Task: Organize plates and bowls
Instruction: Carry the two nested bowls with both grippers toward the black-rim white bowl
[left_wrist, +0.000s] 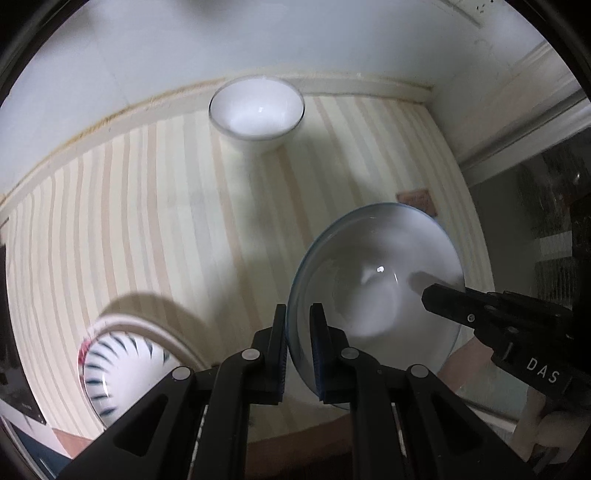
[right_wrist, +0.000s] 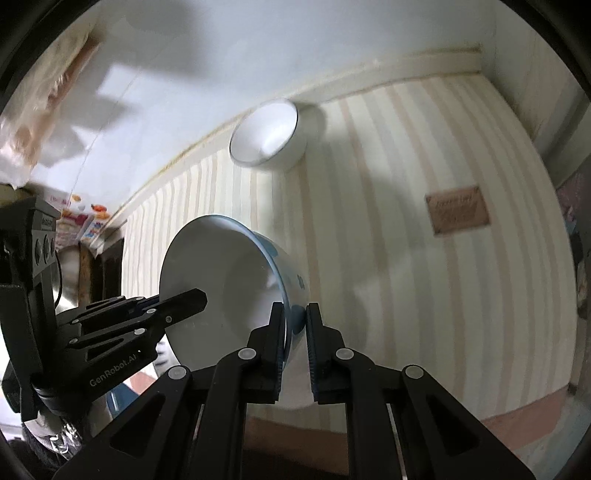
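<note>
A white bowl with a blue rim (left_wrist: 376, 291) is held above the striped tablecloth (left_wrist: 166, 221) by both grippers at once. My left gripper (left_wrist: 298, 332) is shut on its near-left rim. My right gripper (right_wrist: 296, 332) is shut on the opposite rim; its finger (left_wrist: 454, 299) reaches in from the right in the left wrist view. The same bowl (right_wrist: 221, 288) appears tilted in the right wrist view, with the left gripper's fingers (right_wrist: 184, 299) at its left rim. A plain white bowl (left_wrist: 256, 110) stands at the far edge by the wall; it also shows in the right wrist view (right_wrist: 267, 134).
A bowl with dark stripes and a red mark (left_wrist: 118, 373) sits at the near left. A brown label (right_wrist: 458, 214) lies on the cloth to the right. The wall (left_wrist: 295, 37) bounds the table at the back and right. Clutter (right_wrist: 77, 221) stands at the far left.
</note>
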